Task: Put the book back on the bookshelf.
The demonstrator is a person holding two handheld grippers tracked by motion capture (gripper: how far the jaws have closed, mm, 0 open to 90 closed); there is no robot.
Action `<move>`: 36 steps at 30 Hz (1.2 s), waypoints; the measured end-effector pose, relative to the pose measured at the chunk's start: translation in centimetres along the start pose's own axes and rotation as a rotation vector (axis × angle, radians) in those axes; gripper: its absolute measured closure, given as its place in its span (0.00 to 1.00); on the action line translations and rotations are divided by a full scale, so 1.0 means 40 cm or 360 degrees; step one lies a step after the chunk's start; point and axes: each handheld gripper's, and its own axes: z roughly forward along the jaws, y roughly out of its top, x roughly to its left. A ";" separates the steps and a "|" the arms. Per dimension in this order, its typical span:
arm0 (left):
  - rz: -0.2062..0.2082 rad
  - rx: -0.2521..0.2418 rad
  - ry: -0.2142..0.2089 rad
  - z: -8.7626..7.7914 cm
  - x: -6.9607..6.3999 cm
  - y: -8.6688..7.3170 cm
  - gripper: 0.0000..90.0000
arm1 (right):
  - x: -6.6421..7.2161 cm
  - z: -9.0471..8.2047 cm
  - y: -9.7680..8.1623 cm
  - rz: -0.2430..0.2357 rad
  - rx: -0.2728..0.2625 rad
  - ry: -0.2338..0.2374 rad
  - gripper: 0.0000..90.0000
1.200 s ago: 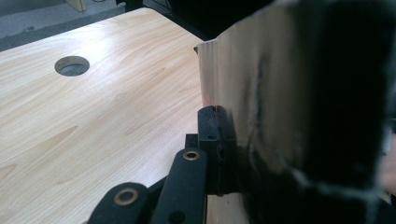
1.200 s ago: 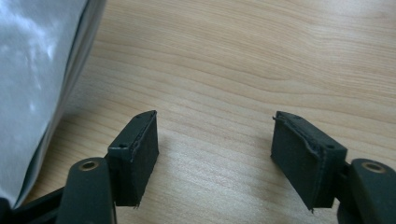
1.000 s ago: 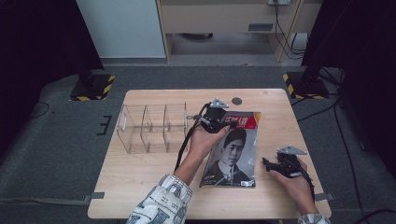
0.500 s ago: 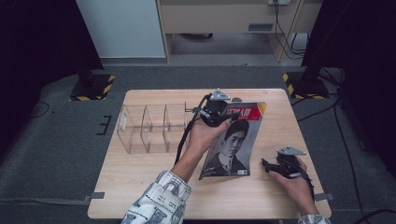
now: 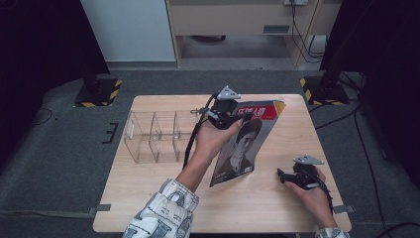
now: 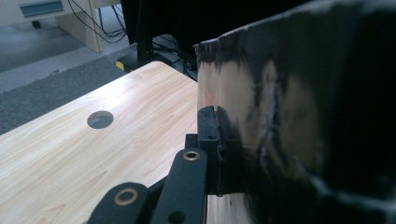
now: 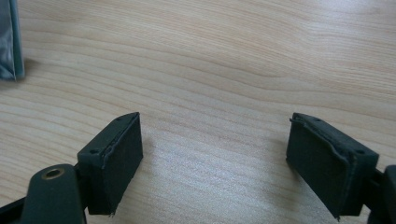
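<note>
A magazine (image 5: 245,141) with a portrait cover and a red title band is tilted up off the wooden table (image 5: 148,198), its lower corner near the table's middle. My left gripper (image 5: 229,116) is shut on its upper left edge. In the left gripper view the jaw (image 6: 208,140) presses against the glossy dark cover (image 6: 289,116). My right gripper (image 5: 283,176) rests low over the table at the front right, open, with bare wood between its fingers (image 7: 112,158). A corner of the magazine (image 7: 9,42) shows at the top left of the right gripper view.
A clear plastic organiser (image 5: 156,135) with several upright dividers stands on the left half of the table. A round hole (image 6: 100,119) is in the tabletop near the far edge. Black stands and cables lie on the grey floor beyond the table.
The left gripper has lifted the magazine's top edge, so it went from lying flat to standing tilted. The right gripper has stayed in place.
</note>
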 end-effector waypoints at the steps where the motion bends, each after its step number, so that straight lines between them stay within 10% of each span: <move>1: 0.0002 0.0000 0.0011 -0.006 0.002 0.005 0.96 | -0.001 0.000 0.000 -0.0016 0.0002 0.0002 0.20; 36: -0.0036 -0.0080 0.0037 -0.099 0.027 0.010 0.96 | 0.004 0.000 -0.001 -0.0038 0.0003 0.0024 0.19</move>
